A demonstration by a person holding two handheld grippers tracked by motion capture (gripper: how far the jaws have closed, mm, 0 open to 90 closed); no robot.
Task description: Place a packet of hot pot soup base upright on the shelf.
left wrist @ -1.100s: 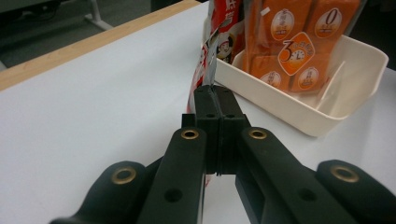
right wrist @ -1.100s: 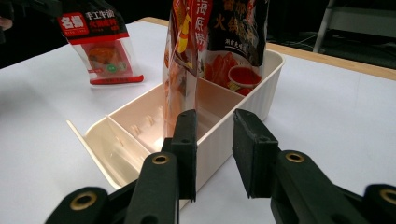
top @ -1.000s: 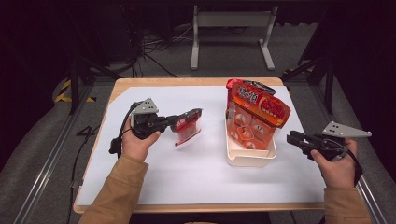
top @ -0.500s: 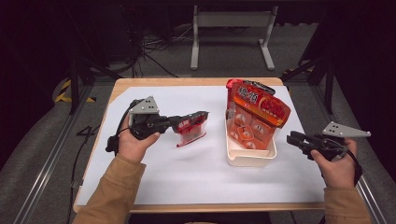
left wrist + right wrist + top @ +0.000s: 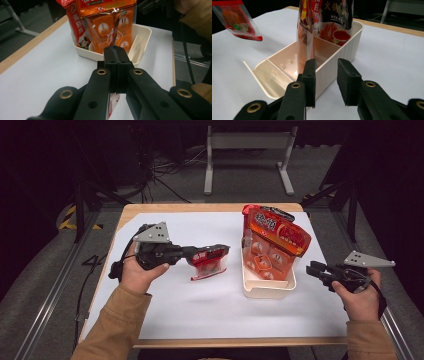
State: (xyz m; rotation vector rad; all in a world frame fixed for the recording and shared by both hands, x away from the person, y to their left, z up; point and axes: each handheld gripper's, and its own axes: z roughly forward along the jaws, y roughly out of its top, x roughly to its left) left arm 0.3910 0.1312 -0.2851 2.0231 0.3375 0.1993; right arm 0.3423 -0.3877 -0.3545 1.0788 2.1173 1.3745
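Packet clamped in left gripper, right gripper parted beside bin

Packaging text is mostly too small or blurred to read. In the left gripper view the tall orange bag (image 5: pixel 105 22) carries Chinese characters down a red side panel and a large "0" on one inner pouch; its top is cut off by the frame. In the right gripper view more Chinese lettering heads the bag, again cropped.

The left gripper (image 5: pixel 222 254) has its jaws pressed together on a small red-and-clear sachet (image 5: pixel 209 265), held above the white table cover (image 5: pixel 200 315), left of the cream divided bin (image 5: pixel 267 287) and apart from it. In the left gripper view most of the sachet is hidden behind the jaws; thin slivers show above and below them.

The right gripper (image 5: pixel 325 75) has its jaws apart with nothing between them, close to the bin's near wall. In the high view it sits right of the bin, well apart from the sachet.

The bag stands upright in the bin, leaning slightly.
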